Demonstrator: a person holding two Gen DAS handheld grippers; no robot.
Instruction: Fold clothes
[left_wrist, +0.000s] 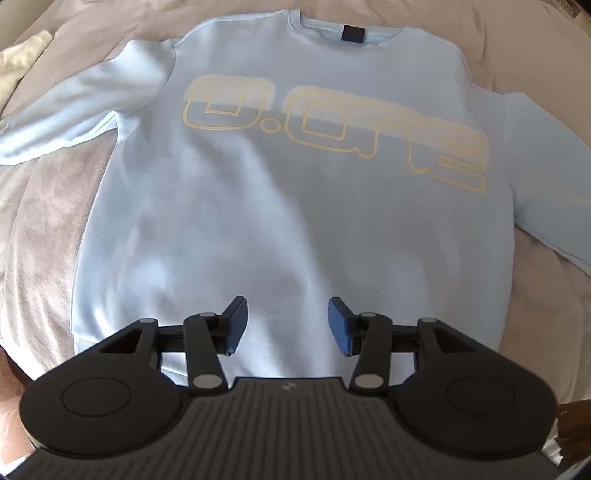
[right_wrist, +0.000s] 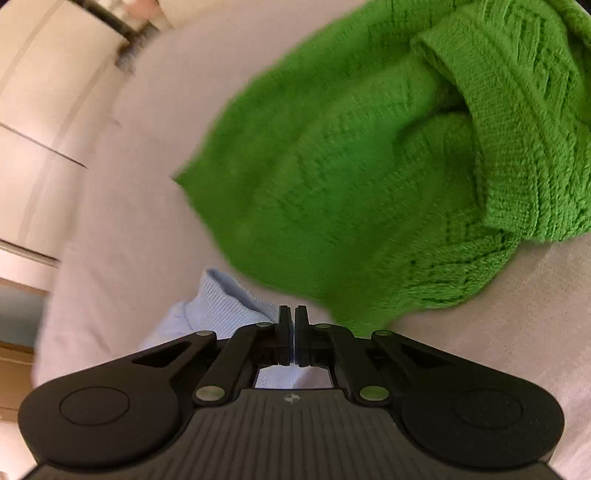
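Beige bedding (left_wrist: 44, 206) carries our pale blue sweatshirt (left_wrist: 280, 206), laid flat, print up. Our left gripper (left_wrist: 288, 325) hangs released above its hem; our right gripper (right_wrist: 293, 332) pinches a ribbed cuff (right_wrist: 229, 302) beside the green knit (right_wrist: 351, 177). We should keep the sleeve taut and fold it squarely inward.
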